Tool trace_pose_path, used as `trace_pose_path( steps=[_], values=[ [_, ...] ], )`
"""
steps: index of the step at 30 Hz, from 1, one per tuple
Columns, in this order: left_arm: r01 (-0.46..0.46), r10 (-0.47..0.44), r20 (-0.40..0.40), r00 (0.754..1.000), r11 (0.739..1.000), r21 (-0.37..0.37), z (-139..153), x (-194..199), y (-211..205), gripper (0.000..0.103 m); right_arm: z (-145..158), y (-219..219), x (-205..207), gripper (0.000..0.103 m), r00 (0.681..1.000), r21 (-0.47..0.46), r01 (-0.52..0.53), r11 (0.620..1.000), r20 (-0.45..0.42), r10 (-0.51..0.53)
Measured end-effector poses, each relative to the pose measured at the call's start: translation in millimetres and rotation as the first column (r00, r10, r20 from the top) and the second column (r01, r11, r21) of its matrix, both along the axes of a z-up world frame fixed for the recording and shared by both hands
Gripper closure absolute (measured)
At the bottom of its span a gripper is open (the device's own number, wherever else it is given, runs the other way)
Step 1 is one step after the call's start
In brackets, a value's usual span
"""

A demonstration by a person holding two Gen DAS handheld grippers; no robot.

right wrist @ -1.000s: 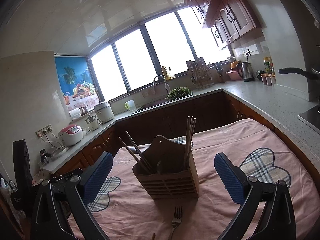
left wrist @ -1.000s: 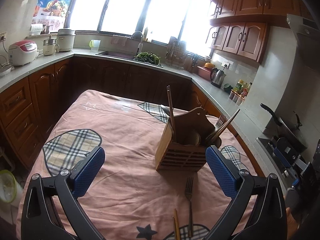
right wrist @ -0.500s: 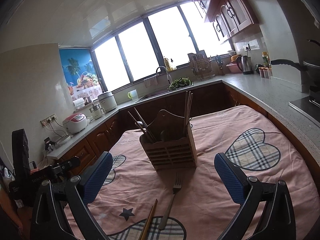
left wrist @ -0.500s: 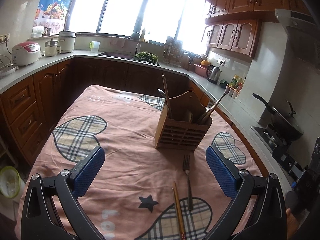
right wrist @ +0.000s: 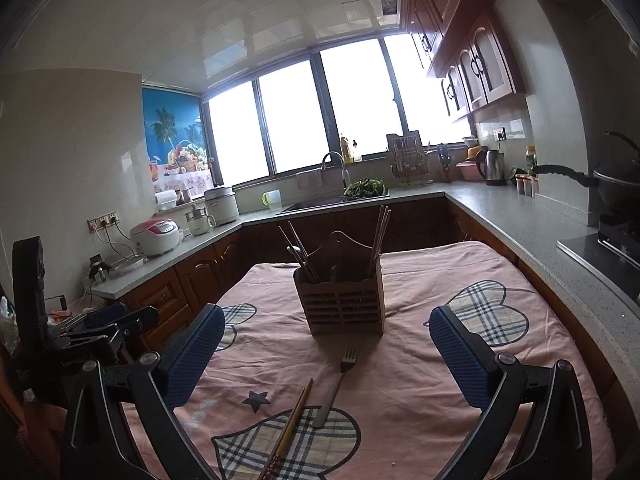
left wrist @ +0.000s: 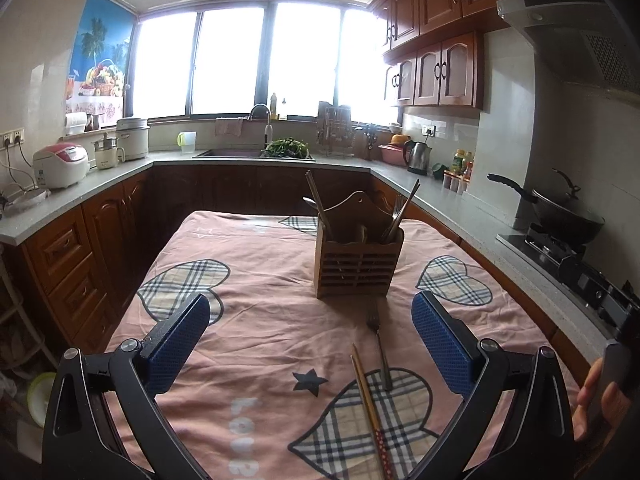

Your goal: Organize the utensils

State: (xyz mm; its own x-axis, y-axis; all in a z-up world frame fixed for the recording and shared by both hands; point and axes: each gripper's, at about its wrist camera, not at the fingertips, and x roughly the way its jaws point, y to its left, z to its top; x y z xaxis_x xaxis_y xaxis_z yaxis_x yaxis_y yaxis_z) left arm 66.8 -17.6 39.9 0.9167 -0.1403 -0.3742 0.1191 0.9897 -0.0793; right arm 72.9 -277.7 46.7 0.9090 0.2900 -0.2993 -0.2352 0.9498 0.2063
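Observation:
A slatted wooden utensil holder point(left wrist: 357, 258) point(right wrist: 344, 300) stands upright mid-table, with chopsticks and cutlery sticking out of it. In front of it a metal fork point(left wrist: 379, 344) point(right wrist: 335, 386) lies flat on the pink cloth, tines toward the holder. A pair of chopsticks point(left wrist: 370, 404) point(right wrist: 289, 428) lies just left of the fork. My left gripper point(left wrist: 310, 334) is open and empty, held back above the near table. My right gripper point(right wrist: 326, 346) is also open and empty, with the fork and chopsticks below the gap between its blue pads.
The table carries a pink cloth point(left wrist: 260, 312) with checked hearts. Dark wooden counters wrap around it on three sides. A wok point(left wrist: 560, 212) sits on the stove at right. A rice cooker point(left wrist: 60, 164) stands at left. A hand point(left wrist: 596, 396) shows at the left view's right edge.
Both grippers have pulled back and risen away from the holder, so more of the near table, the whole fork and the chopsticks have come into view. Both stay open.

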Motion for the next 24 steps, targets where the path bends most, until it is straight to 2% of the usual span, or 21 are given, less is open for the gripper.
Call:
trace_pose_path(
  steps=[5, 11, 16, 24],
  values=[
    [-0.031, 0.031, 0.036, 0.999, 1.000, 0.005, -13.8, -21.1, -0.3, 0.000, -3.8, 4.1, -26.4, 0.000, 0.997, -0.044, 0.031, 0.999, 0.065, -0.028],
    [-0.086, 0.086, 0.070, 0.994, 0.996, 0.010, -39.6, -36.1, -2.4, 0.000, -39.9, 15.1, -44.7, 0.000, 0.991, -0.090, 0.075, 0.993, 0.113, -0.064],
    [-0.096, 0.093, 0.054, 0.994, 0.994, 0.052, -56.2, -43.1, -6.7, 0.000, -66.8, 15.3, -47.9, 0.000, 0.995, -0.083, 0.089, 0.993, 0.060, -0.084],
    [-0.105, 0.101, 0.056, 0.993, 0.992, 0.065, -62.6, -54.7, -9.6, 0.000, -74.7, 7.3, -53.2, 0.000, 0.992, -0.070, 0.125, 0.990, 0.029, -0.123]
  ],
)
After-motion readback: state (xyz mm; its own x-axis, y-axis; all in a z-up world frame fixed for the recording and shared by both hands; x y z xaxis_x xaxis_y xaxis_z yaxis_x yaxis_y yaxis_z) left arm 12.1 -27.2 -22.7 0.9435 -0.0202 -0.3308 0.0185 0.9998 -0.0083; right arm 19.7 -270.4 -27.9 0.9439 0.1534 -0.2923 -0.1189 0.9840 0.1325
